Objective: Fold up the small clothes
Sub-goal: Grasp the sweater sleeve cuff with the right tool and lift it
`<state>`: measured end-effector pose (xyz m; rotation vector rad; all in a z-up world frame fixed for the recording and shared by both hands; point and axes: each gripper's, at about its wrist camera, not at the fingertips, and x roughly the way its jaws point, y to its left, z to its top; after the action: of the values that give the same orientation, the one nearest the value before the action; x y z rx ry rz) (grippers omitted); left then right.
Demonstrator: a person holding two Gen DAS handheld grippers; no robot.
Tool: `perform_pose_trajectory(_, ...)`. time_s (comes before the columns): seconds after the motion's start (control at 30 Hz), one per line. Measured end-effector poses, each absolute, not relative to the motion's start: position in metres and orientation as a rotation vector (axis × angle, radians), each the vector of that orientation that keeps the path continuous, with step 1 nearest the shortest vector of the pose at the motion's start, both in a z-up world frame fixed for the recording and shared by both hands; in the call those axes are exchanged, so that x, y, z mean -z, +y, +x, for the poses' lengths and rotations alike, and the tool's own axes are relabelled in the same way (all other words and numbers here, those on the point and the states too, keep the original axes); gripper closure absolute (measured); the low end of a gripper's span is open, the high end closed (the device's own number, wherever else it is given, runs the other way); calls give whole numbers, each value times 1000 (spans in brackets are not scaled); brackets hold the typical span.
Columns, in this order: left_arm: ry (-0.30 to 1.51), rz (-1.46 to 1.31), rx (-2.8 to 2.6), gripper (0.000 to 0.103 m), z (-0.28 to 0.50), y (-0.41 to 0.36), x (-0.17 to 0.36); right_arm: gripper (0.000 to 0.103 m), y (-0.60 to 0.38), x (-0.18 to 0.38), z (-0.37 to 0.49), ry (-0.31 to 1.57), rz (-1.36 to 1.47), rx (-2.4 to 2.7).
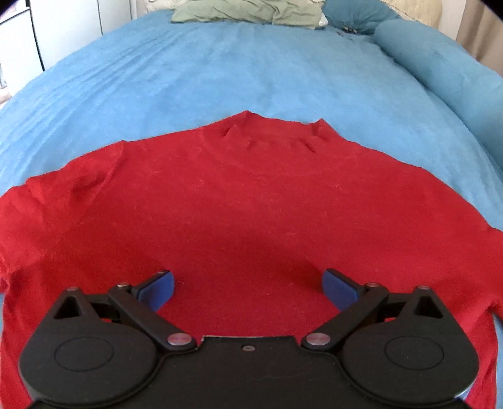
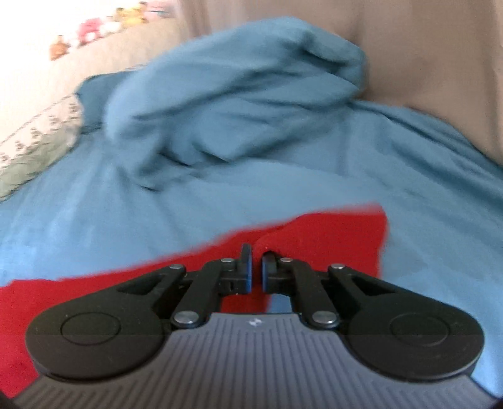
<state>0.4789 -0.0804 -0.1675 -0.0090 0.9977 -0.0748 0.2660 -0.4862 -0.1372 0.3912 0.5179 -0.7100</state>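
A red shirt (image 1: 239,201) lies spread flat on the blue bedcover (image 1: 220,72), its neck end pointing away from me. My left gripper (image 1: 248,284) hovers low over the shirt's near part, open wide, with only flat cloth showing between its blue pads (image 1: 160,288). In the right wrist view, a sleeve or corner of the red shirt (image 2: 330,239) lies on the blue cover. My right gripper (image 2: 257,261) is shut there, and a raised crease of red cloth runs up from between its fingertips.
A green pillow (image 1: 251,12) and a bunched blue blanket (image 1: 440,63) lie at the far end and right side of the bed. The blanket heap (image 2: 235,103) rises just beyond the right gripper. A white cupboard (image 1: 47,31) stands far left.
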Motion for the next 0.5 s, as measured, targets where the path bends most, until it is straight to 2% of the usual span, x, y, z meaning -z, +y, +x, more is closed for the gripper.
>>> perform_pose_trajectory(0.17,995,-67,121,5,484,-62,152,83,-424,80,326,426,370,482)
perform_pose_trajectory(0.3,970,-60,103,5,482,-37,135,83,-338,44,385,366,333,244)
perform_pose_trajectory(0.4,953,-67,79,5,478,-13,127,83,-260,44,425,355,306,29)
perform_pose_trajectory(0.5,934,-60,47,5,477,14,126,83,-181,78,455,443,255,-146)
